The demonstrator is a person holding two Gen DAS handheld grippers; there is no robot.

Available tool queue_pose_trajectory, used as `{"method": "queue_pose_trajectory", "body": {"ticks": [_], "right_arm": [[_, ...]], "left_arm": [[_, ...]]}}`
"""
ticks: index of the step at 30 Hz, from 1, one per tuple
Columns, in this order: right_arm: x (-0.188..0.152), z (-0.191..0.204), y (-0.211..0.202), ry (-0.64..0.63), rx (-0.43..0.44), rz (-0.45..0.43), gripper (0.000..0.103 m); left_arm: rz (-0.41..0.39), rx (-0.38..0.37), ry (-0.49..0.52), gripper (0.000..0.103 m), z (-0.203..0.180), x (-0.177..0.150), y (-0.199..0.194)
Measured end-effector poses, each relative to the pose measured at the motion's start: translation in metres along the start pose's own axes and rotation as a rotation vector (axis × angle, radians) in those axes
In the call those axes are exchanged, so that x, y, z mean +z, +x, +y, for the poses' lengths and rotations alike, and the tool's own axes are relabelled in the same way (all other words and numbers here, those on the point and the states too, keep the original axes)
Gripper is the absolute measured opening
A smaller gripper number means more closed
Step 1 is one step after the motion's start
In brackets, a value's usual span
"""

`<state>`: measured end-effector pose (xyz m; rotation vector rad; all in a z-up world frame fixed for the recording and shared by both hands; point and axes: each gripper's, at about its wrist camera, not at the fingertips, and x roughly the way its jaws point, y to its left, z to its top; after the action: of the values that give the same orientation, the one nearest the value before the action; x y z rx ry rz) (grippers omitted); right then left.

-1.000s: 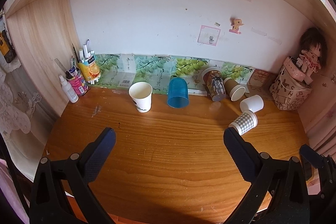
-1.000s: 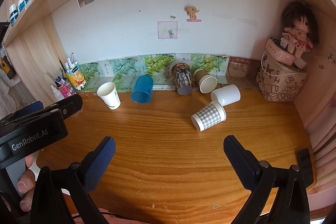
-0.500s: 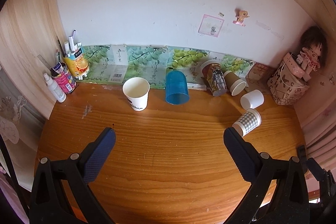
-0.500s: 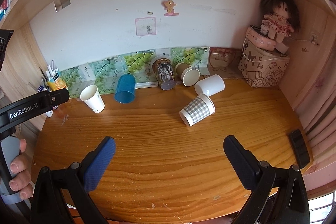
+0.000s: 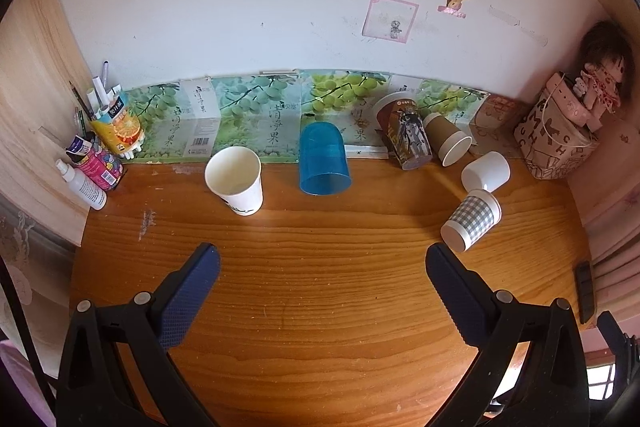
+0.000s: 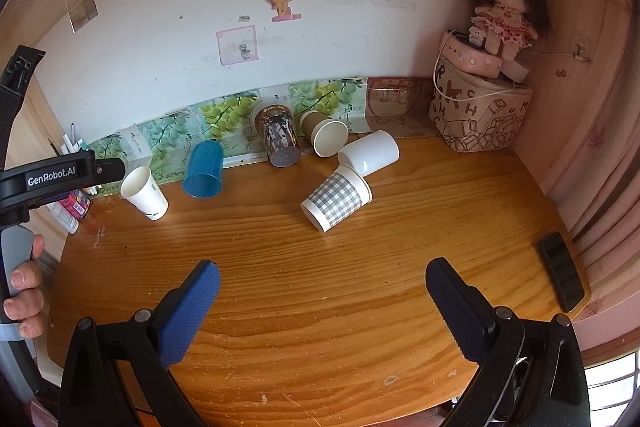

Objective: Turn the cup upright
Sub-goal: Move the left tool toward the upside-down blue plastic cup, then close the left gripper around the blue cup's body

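Observation:
Several cups sit at the back of the wooden desk (image 5: 320, 307). A white paper cup (image 5: 235, 179) (image 6: 144, 191) stands upright. A blue plastic cup (image 5: 323, 159) (image 6: 203, 169) stands upside down. A checked cup (image 5: 472, 219) (image 6: 336, 201), a white cup (image 5: 486, 171) (image 6: 370, 151), a brown cup (image 5: 447, 143) (image 6: 325, 134) and a printed cup (image 5: 406, 133) (image 6: 280, 137) lie on their sides. My left gripper (image 5: 322, 267) and right gripper (image 6: 322, 283) are both open and empty, above the desk's front half, well short of the cups.
Pen holders and a spray bottle (image 5: 82, 183) stand at the back left corner. A patterned bag with a doll (image 6: 480, 115) fills the back right corner. A black phone (image 6: 560, 275) lies at the right edge. A shelf hangs overhead.
Both grippers have risen and moved forward, so the cups look nearer and lower in view. The cups have not moved. Both grippers stayed open.

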<state>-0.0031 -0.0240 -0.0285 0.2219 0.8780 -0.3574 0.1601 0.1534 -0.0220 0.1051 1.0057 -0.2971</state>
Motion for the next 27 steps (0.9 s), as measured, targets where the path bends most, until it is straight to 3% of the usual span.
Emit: {"method": "queue_pose_trajectory", "body": {"ticks": [8,14,27], "right_arm": [[0.015,-0.018,0.020,-0.109,0.057,0.006,0.103],[0.024,-0.028,0.042,-0.173,0.119,0.037,0.103],[0.037,-0.042,0.094,-0.206,0.179,0.141,0.103]], "left_arm": [[0.011,0.039,-0.064,0.102,-0.015,0.020,0.028],[0.059,-0.002,-0.139,0.102,-0.018,0.039,0.063],[0.130,0.089,-0.183,0.102,-0.019,0.068,0.148]]}}
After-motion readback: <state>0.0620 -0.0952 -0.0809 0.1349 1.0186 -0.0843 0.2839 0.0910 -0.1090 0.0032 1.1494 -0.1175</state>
